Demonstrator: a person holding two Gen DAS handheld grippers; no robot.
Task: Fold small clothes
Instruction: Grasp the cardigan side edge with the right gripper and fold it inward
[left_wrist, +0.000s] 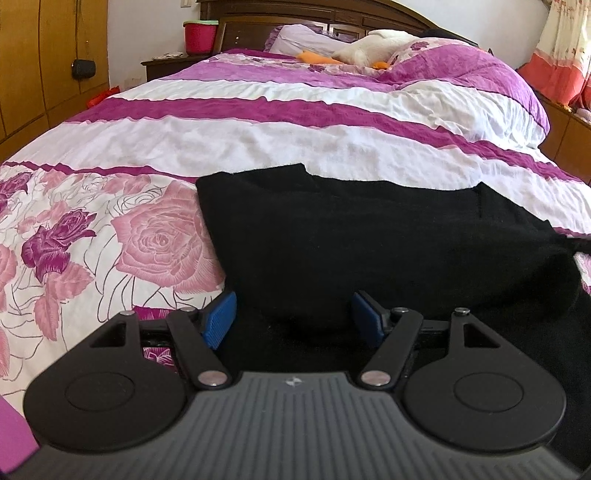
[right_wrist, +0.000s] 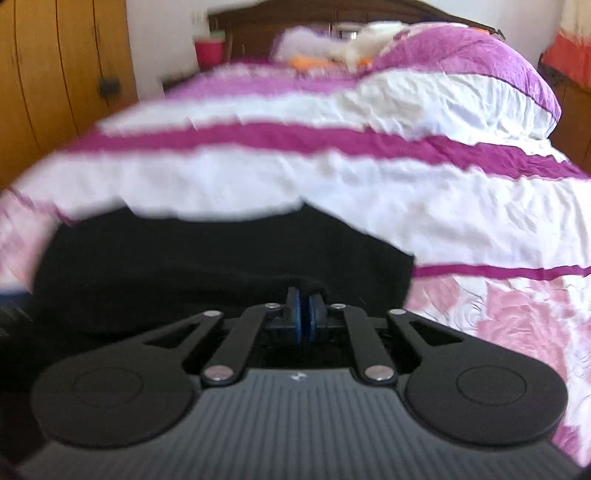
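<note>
- The right gripper (right_wrist: 300, 314) has its blue pads brought together, with only a thin slit between them; the near edge of the black garment (right_wrist: 207, 266) rises right at the tips. It looks pinched on that edge, but the cloth is dark and the view is blurred, so I cannot tell for sure that fabric is caught.
- The left gripper (left_wrist: 293, 319) stands with its jaws well apart. Black cloth lies between and under the pads, yet neither pad presses on it.
- The black garment (left_wrist: 369, 236) lies on the near end of the bed, over the rose-printed part of the quilt (left_wrist: 155, 240). Its far edge shows a stepped outline, and one fold line runs down its right part, so at least one layer seems already laid over.
- Judged from this, folding is under way, not finished: the piece is still broad and loose at the near side, and a further fold and smoothing remain.
- Further out, the striped quilt (right_wrist: 369, 177) runs to the pillows (left_wrist: 306, 37), a soft toy (left_wrist: 373, 48) and a red bucket (left_wrist: 200, 37) beside the headboard.
</note>
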